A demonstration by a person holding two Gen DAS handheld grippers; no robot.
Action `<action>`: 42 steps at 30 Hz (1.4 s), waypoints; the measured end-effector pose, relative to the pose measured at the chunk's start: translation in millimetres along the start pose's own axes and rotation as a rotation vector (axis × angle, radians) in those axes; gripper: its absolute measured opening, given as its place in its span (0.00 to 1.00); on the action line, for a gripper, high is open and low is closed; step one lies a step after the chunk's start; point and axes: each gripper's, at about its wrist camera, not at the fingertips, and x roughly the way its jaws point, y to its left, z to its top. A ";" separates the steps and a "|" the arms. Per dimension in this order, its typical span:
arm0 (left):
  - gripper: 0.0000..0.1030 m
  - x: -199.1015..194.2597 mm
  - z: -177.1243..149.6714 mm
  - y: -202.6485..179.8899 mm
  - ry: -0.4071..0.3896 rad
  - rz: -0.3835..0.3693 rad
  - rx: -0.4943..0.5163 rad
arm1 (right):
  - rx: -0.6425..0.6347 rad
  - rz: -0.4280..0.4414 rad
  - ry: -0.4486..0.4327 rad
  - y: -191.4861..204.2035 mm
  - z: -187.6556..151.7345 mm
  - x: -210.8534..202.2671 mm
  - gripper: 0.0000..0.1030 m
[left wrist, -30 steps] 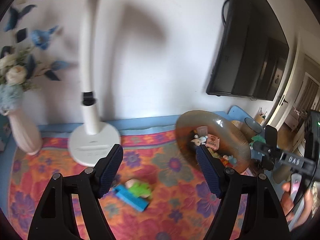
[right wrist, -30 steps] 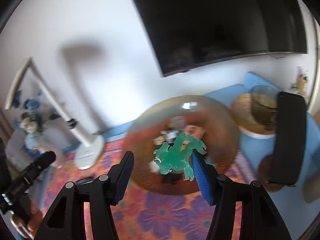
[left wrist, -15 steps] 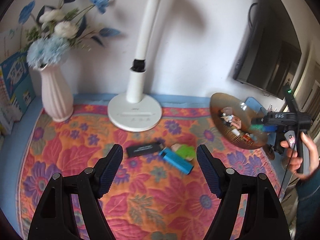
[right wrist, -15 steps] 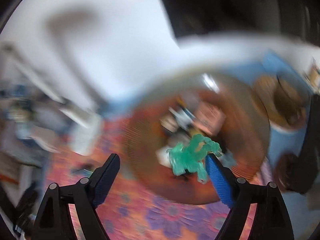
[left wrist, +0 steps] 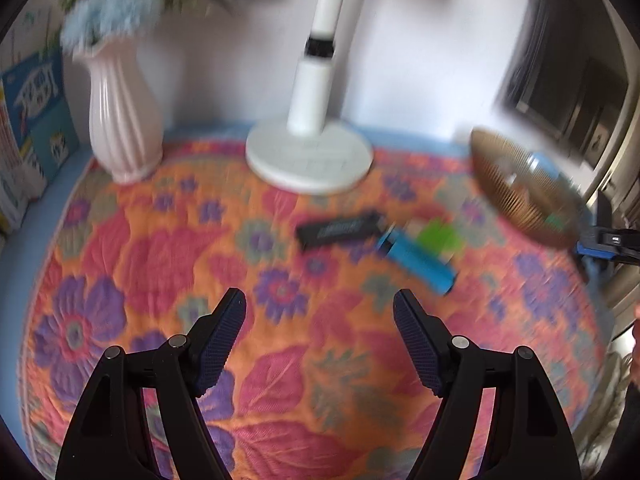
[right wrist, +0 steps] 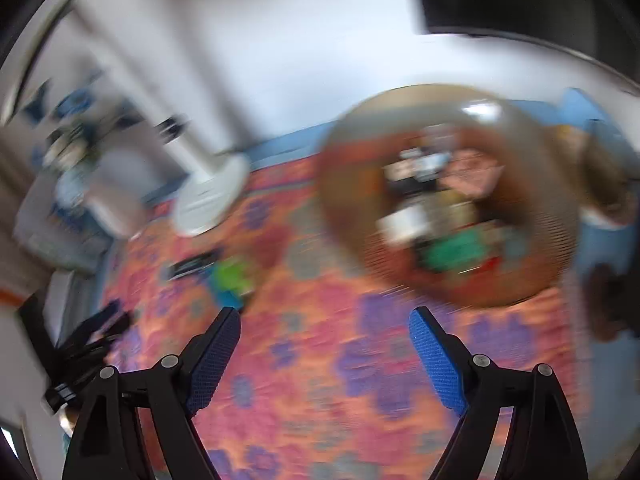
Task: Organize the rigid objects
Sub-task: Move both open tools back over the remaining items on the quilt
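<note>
A brown ribbed glass bowl (right wrist: 452, 196) holds several small items, among them a green toy figure (right wrist: 456, 254); the bowl also shows in the left wrist view (left wrist: 520, 192). A black flat bar (left wrist: 340, 230), a blue lighter-shaped object (left wrist: 418, 260) and a light green toy (left wrist: 440, 236) lie on the flowered cloth (left wrist: 160, 264). My left gripper (left wrist: 320, 340) is open and empty, above the cloth short of these items. My right gripper (right wrist: 324, 344) is open and empty, in front of the bowl. The right view is blurred.
A white lamp base (left wrist: 310, 158) and a pink vase with flowers (left wrist: 122, 120) stand at the back by the wall. Books (left wrist: 36, 120) lean at the far left. A dark screen (left wrist: 568, 72) hangs at the right. A brown cup (right wrist: 604, 176) stands behind the bowl.
The green figure has left my right gripper and now lies in the bowl; the right gripper has opened and drawn back. My left gripper has tilted down and moved nearer the items on the cloth.
</note>
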 end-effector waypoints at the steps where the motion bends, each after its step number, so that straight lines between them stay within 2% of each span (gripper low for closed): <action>1: 0.72 5.9 -6.2 1.6 0.013 0.014 0.005 | -0.005 0.029 -0.008 10.1 -9.7 10.6 0.83; 5: 0.72 20.8 -23.0 3.5 0.039 0.082 0.047 | -0.039 0.070 -0.020 35.1 -43.0 65.8 0.83; 7: 0.73 19.6 -23.6 2.1 0.035 0.073 0.053 | -0.074 0.046 -0.028 41.1 -54.8 86.7 0.83; 11: 0.75 21.6 -26.5 -4.0 0.039 0.080 0.076 | -0.171 -0.037 -0.096 55.3 -67.4 91.8 0.83; 13: 0.78 24.6 -26.8 -7.1 0.053 0.083 0.091 | -0.215 -0.065 -0.133 63.1 -71.8 87.8 0.88; 16: 0.83 26.0 -27.8 -8.2 0.062 0.083 0.097 | -0.255 -0.108 -0.101 66.5 -72.9 95.2 0.91; 19: 0.99 31.4 -27.6 -9.1 0.088 0.121 0.099 | -0.243 -0.141 -0.054 64.3 -70.9 105.9 0.92; 20: 1.00 33.5 -27.0 -8.8 0.098 0.130 0.094 | -0.237 -0.148 -0.051 63.0 -70.2 107.0 0.94; 22: 1.00 33.5 -26.5 -7.6 0.100 0.126 0.090 | -0.231 -0.162 -0.043 62.2 -70.3 108.8 1.00; 26: 1.00 33.8 -26.7 -7.2 0.104 0.122 0.089 | -0.264 -0.222 -0.019 69.6 -71.1 114.9 1.00; 32: 1.00 35.4 -25.7 -6.4 0.111 0.119 0.089 | -0.265 -0.204 -0.007 68.3 -70.3 114.5 1.00; 35: 1.00 31.5 -29.7 -9.0 0.122 0.122 0.127 | -0.292 -0.185 0.018 68.2 -78.4 107.7 1.00; 39: 1.00 20.8 -28.7 -4.3 0.189 0.091 0.194 | -0.359 -0.176 0.074 66.8 -97.1 91.7 1.00; 42: 0.99 6.4 -5.2 -3.0 0.139 0.103 0.231 | -0.410 -0.170 0.104 78.0 -87.2 80.5 0.88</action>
